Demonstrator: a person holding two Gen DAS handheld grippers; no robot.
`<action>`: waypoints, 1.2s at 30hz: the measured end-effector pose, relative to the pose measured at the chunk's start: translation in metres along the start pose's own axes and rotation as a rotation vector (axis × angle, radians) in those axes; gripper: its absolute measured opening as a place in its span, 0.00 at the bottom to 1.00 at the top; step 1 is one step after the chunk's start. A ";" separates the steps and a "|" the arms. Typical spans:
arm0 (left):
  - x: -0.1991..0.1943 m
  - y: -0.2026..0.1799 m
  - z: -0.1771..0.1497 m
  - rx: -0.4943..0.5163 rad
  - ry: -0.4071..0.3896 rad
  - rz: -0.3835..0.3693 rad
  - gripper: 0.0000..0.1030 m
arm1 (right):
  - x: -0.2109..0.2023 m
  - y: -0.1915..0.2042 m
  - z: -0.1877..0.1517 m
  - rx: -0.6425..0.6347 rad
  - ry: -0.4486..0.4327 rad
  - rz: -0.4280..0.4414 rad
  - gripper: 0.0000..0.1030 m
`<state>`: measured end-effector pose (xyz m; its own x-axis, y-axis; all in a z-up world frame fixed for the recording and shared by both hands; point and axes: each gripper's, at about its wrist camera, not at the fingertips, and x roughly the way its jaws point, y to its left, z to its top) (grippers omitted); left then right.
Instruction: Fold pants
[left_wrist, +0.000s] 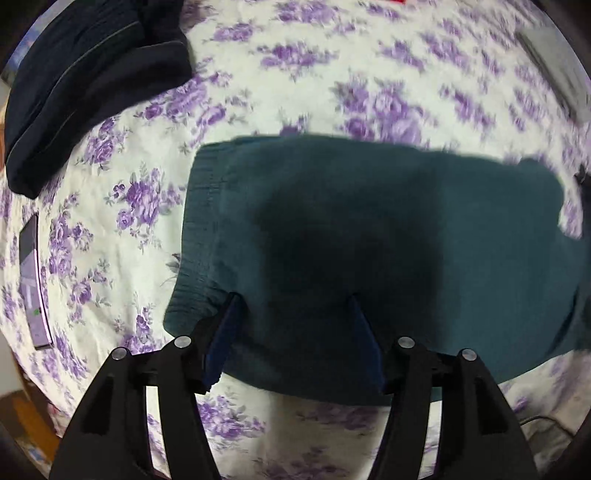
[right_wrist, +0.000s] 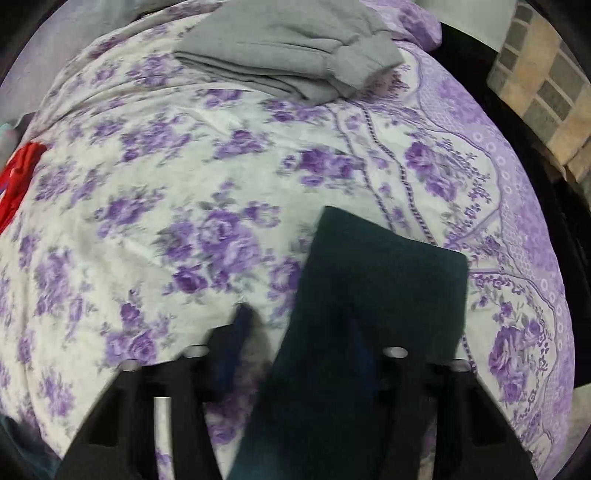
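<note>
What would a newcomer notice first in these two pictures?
First the dark teal pants, lying flat on the purple-flowered bedsheet, under the open left gripper. Then the folded grey garment at the far end of the bed, and a dark navy garment at the upper left.

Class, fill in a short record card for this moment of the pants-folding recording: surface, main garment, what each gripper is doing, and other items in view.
surface: bedsheet with purple flower print
main garment: dark teal pants, lying flat, ribbed band at its left end
left gripper: open, fingers over the pants' near edge
right gripper: open, straddling the pants' edge; one finger over bare sheet
other items: navy garment; folded grey garment; red cloth; phone
</note>
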<state>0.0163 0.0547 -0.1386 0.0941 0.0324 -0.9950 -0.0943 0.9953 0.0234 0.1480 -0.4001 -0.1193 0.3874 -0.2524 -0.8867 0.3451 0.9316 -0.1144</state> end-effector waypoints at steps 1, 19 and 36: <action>0.000 -0.001 0.001 0.003 -0.001 -0.002 0.58 | -0.004 -0.006 -0.002 0.020 -0.001 0.007 0.03; 0.014 0.003 0.026 0.155 0.030 -0.025 0.59 | -0.127 -0.239 -0.249 0.630 -0.125 0.292 0.06; -0.025 0.017 0.036 0.142 -0.068 -0.037 0.63 | -0.062 -0.257 -0.176 0.320 0.011 0.218 0.44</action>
<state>0.0480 0.0737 -0.1095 0.1622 -0.0034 -0.9868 0.0512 0.9987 0.0050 -0.1157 -0.5780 -0.1138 0.4723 -0.0529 -0.8799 0.5060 0.8336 0.2215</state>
